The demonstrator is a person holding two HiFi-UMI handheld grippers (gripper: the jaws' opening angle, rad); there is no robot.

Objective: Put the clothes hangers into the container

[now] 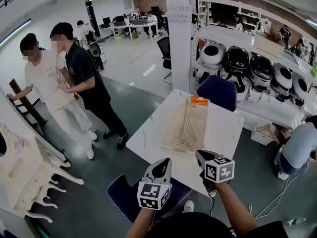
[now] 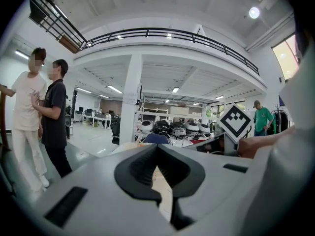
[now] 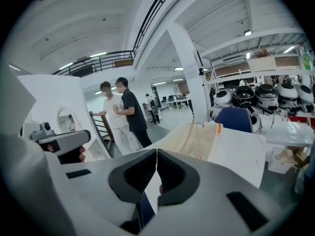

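Observation:
A beige perforated container (image 1: 174,133) lies on the white table (image 1: 148,140), also seen in the right gripper view (image 3: 197,142). Pale hanger-like pieces (image 1: 189,117) lean inside it, hard to tell from the mesh. An orange piece (image 1: 199,101) sits at its far end. My left gripper (image 1: 166,161) hovers at the table's near edge, short of the container, jaws shut with nothing between them (image 2: 157,145). My right gripper (image 1: 199,154) hangs beside it to the right, also shut and empty (image 3: 156,150).
Two people (image 1: 74,83) stand on the floor at the left. White carved furniture (image 1: 25,172) fills the near left. A blue chair (image 1: 218,92) stands beyond the table, another (image 1: 121,197) under its near edge. A shelf of round robot heads (image 1: 247,68) and a crouching person (image 1: 297,148) are at the right.

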